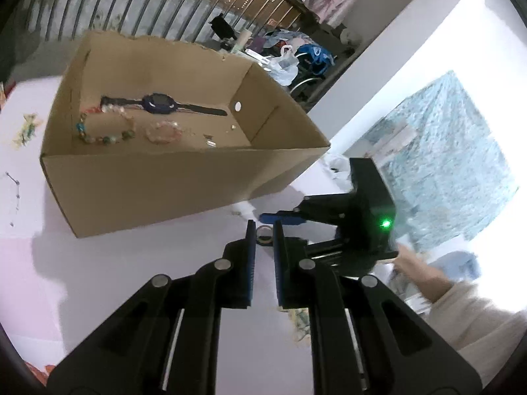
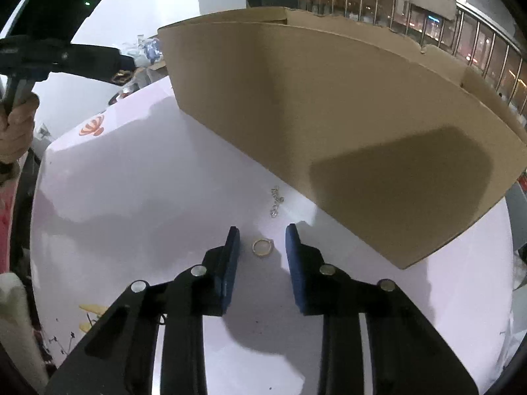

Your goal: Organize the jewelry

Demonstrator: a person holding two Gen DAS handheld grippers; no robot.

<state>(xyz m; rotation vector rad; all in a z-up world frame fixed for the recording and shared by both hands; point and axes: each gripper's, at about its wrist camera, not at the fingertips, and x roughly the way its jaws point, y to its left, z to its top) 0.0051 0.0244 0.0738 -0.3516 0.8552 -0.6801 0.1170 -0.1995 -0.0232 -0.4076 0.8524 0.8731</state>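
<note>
Right wrist view: the right gripper [image 2: 262,230] hangs over a gold ring [image 2: 262,248] lying flat on the white table [image 2: 138,197], just near of the cardboard box [image 2: 346,125]. Its fingers [image 2: 230,256] stand partly open, straddling the ring, pads clear of it, holding nothing. Looks like the pick-up step: next comes a drop and a squeeze. Being round, the ring has no long axis; its small setting points to the right. A little chain [image 2: 276,202] lies just beyond. The left gripper [image 1: 263,230] is nearly closed; whether it holds anything I can't tell.
</note>
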